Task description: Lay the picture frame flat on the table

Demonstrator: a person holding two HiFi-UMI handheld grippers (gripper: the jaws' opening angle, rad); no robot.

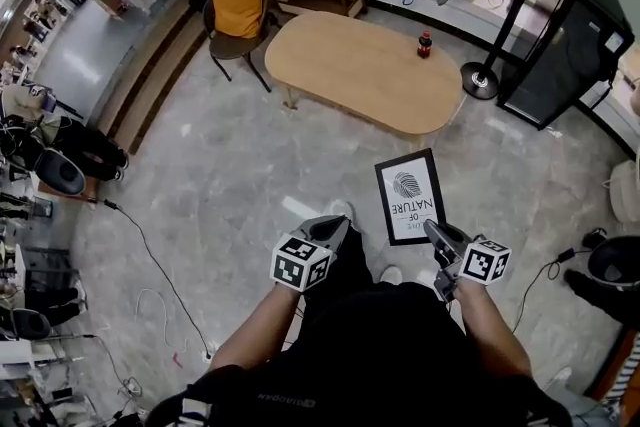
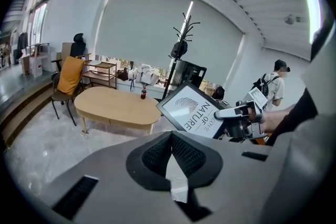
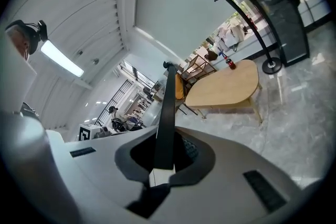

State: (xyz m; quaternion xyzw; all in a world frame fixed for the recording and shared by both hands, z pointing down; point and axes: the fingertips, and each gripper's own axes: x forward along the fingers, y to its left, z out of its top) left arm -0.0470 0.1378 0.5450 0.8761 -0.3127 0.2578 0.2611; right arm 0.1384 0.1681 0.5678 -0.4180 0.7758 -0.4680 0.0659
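Head view, please: where was the picture frame (image 1: pixel 410 195)?
– Over the floor (image 1: pixel 230 175), short of the surface (image 1: pixel 350 65). My right gripper (image 1: pixel 432 230) had its fingers clenched on the frame's edge. My left gripper (image 1: pixel 340 223) had its fingers closed, empty.

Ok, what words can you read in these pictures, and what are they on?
"LOVE OF NATURE": on the picture frame, under a fingerprint drawing.
Print on the person's dark top: too blurred to read.
Bottle label: too small to read.
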